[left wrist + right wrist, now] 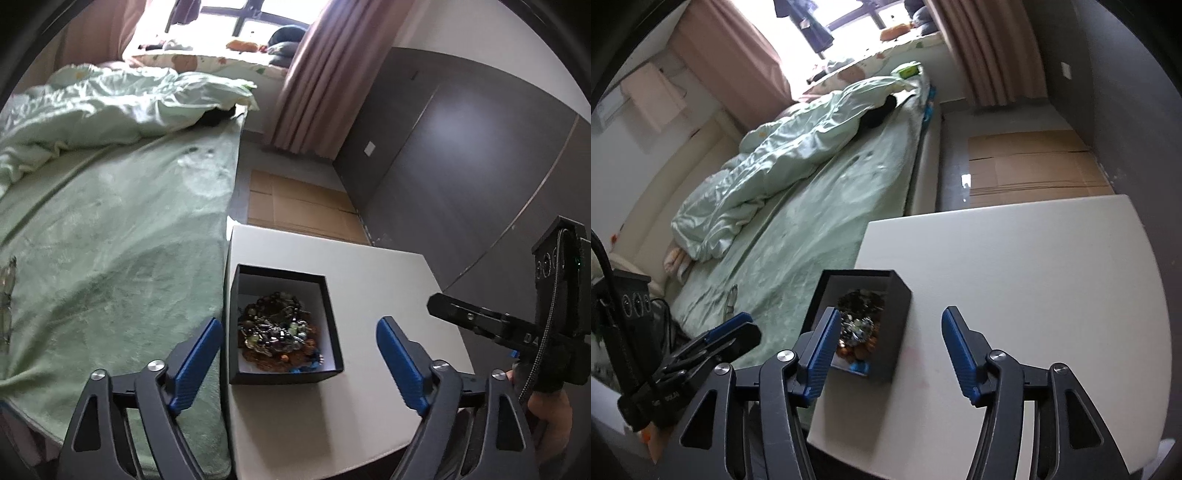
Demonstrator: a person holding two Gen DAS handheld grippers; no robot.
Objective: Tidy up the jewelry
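A black open box (pixel 334 325) with a white lining stands on a white table (pixel 376 280). It holds a tangled heap of bead jewelry (pixel 279 332), brown, dark and pale green. My left gripper (pixel 299 347) is open, its blue fingers either side of the box, above and in front of it. In the right wrist view the box (pixel 895 325) and jewelry (pixel 858 325) sit at the table's (pixel 1015 266) left edge. My right gripper (pixel 890 339) is open and empty, its left finger (pixel 822 350) in front of the box. The other gripper shows at each view's edge.
A bed with a green sheet (pixel 122 236) and a rumpled quilt (pixel 96 103) lies left of the table. A small jewelry-like item (pixel 730 301) lies on the sheet. Flat cardboard (pixel 299 203) covers the floor beyond the table. A dark wall (pixel 461 155) runs along the right.
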